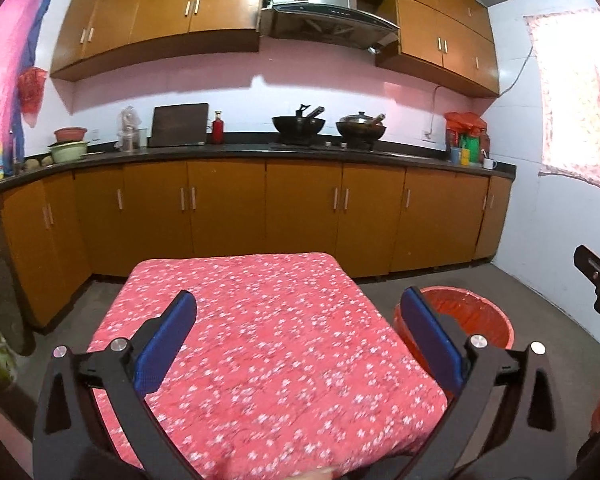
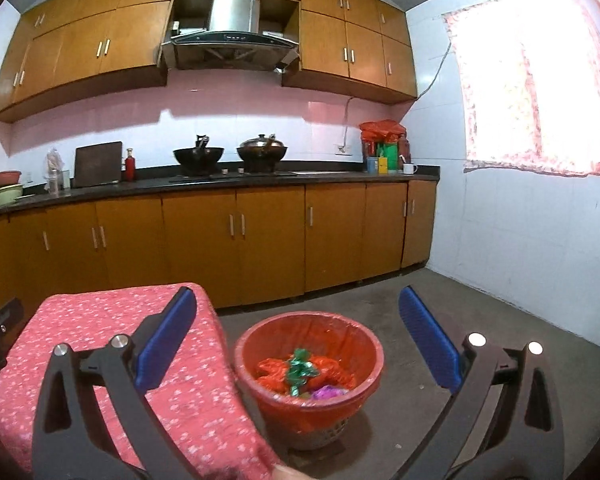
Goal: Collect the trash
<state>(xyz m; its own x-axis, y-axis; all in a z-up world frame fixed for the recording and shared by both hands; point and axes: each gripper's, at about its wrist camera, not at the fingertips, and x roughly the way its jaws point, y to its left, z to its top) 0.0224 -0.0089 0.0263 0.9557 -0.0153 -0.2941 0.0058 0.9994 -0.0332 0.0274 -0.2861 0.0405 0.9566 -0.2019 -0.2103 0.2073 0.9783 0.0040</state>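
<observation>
Left wrist view: left gripper [image 1: 298,300] spread wide, nothing between its blue pads [image 1: 168,340], held above the table [image 1: 260,320] with its pink floral cloth. Bin [image 1: 488,320] with red liner stands on the floor just beside the table's right edge.

Right wrist view: right gripper [image 2: 298,300] likewise spread and empty, above the bin [image 2: 312,408]. Trash [image 2: 300,372] lies inside the bin: green, red and purple wrappers.
</observation>
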